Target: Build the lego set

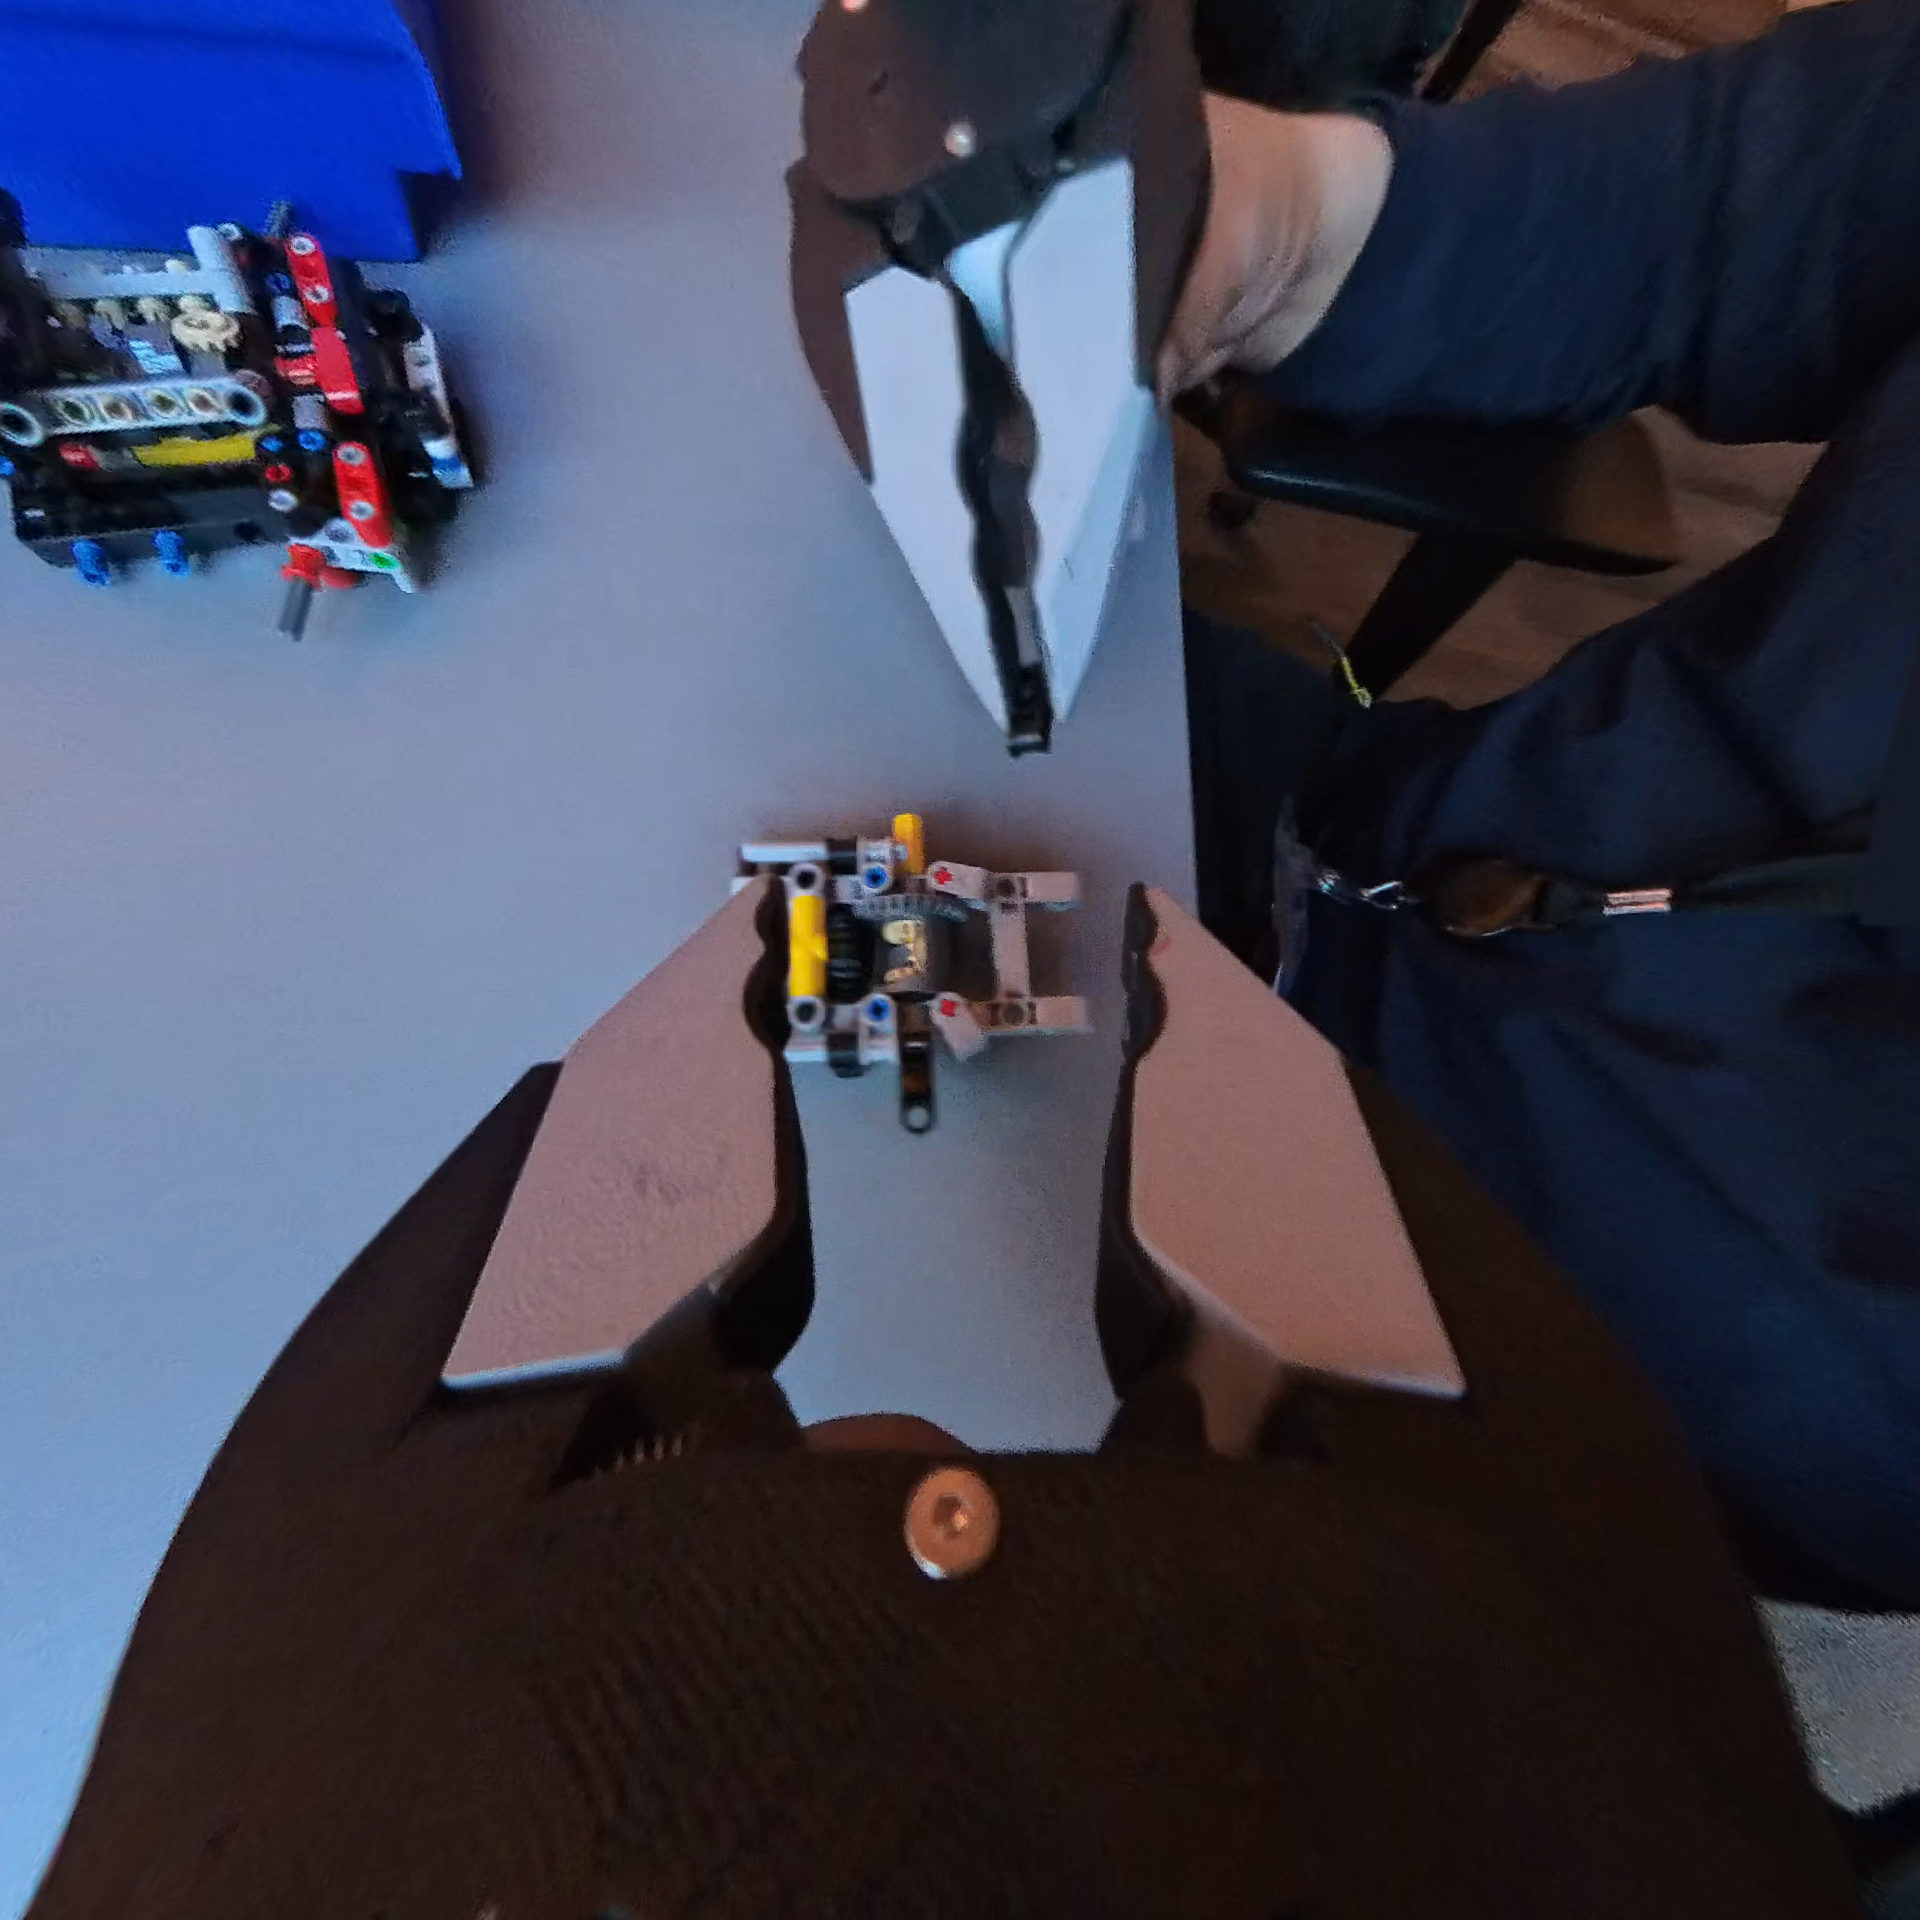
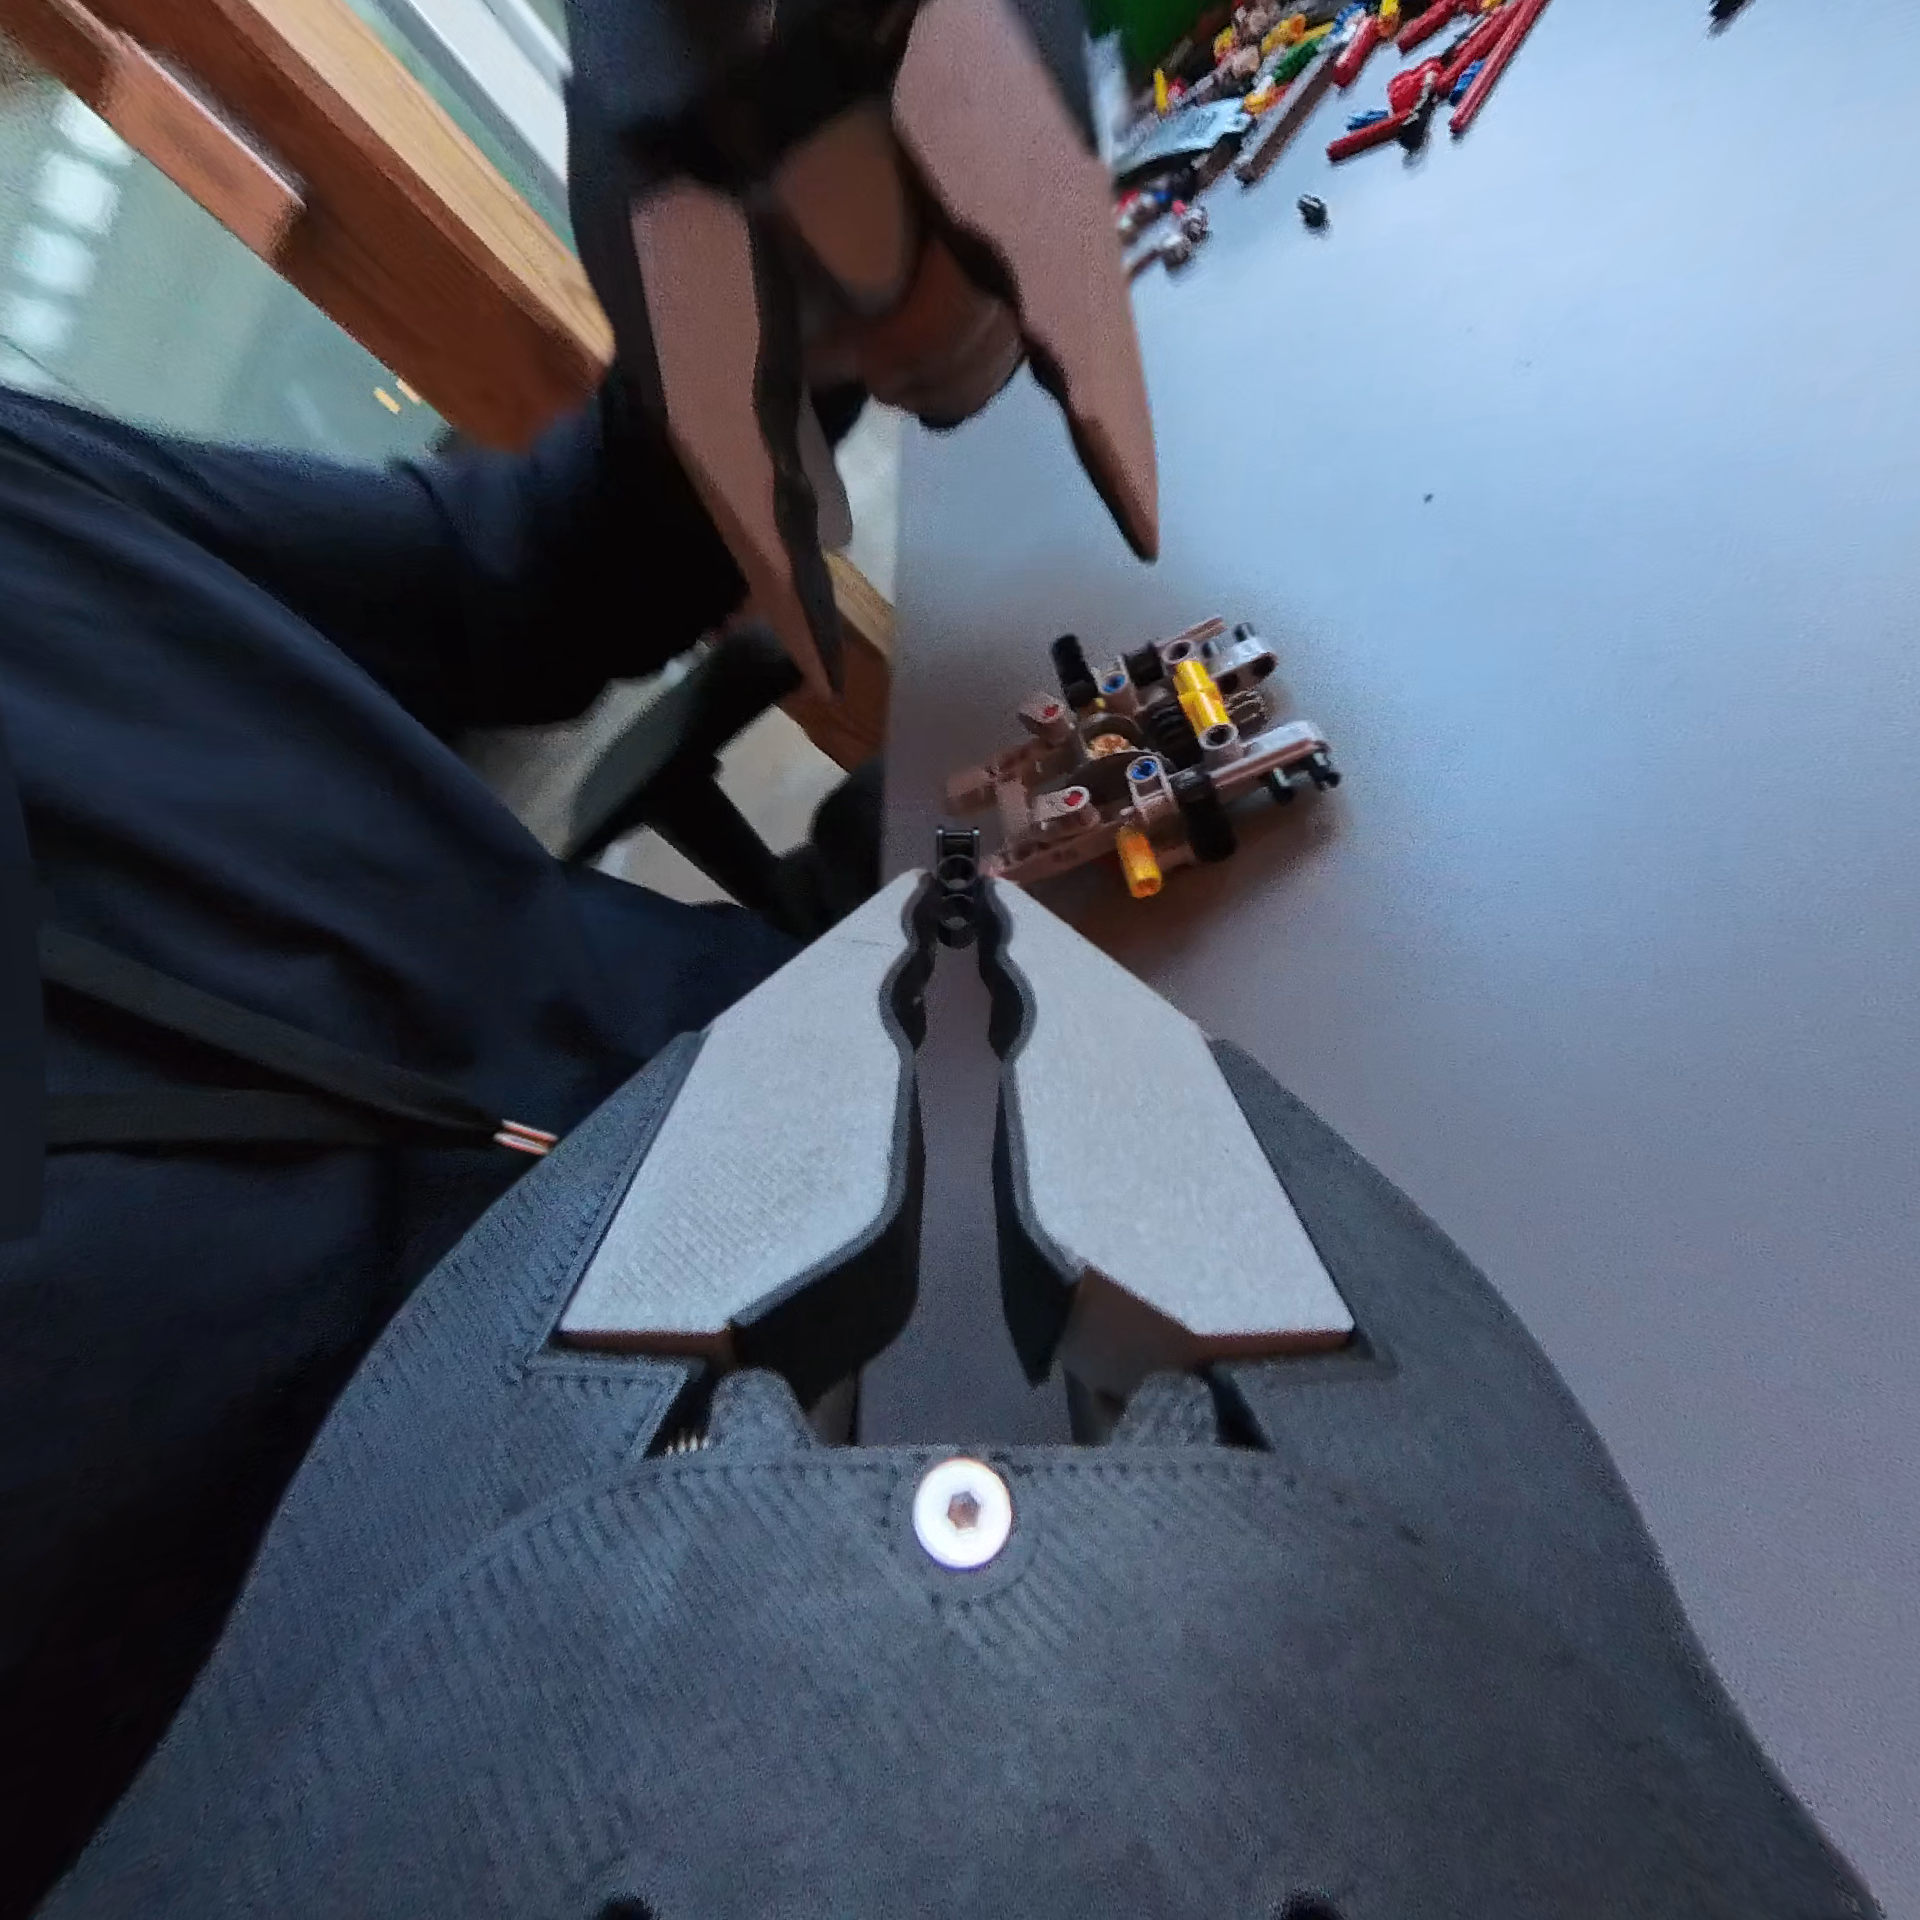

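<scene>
Left claw (image 1: 940,971): released, straddling the assembly (image 1: 914,961) (light, fragile; take its grey frame).
Right claw (image 2: 958,902): clenched on a black pin (image 2: 956,868), stiff.

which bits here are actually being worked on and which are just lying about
In hand:
- right hand-held gripper clamped on small black connector piece
- left hand-held gripper, open around small grey brick assembly

Lying about:
- large brick build
- blue bin
- loose brick pile
</scene>
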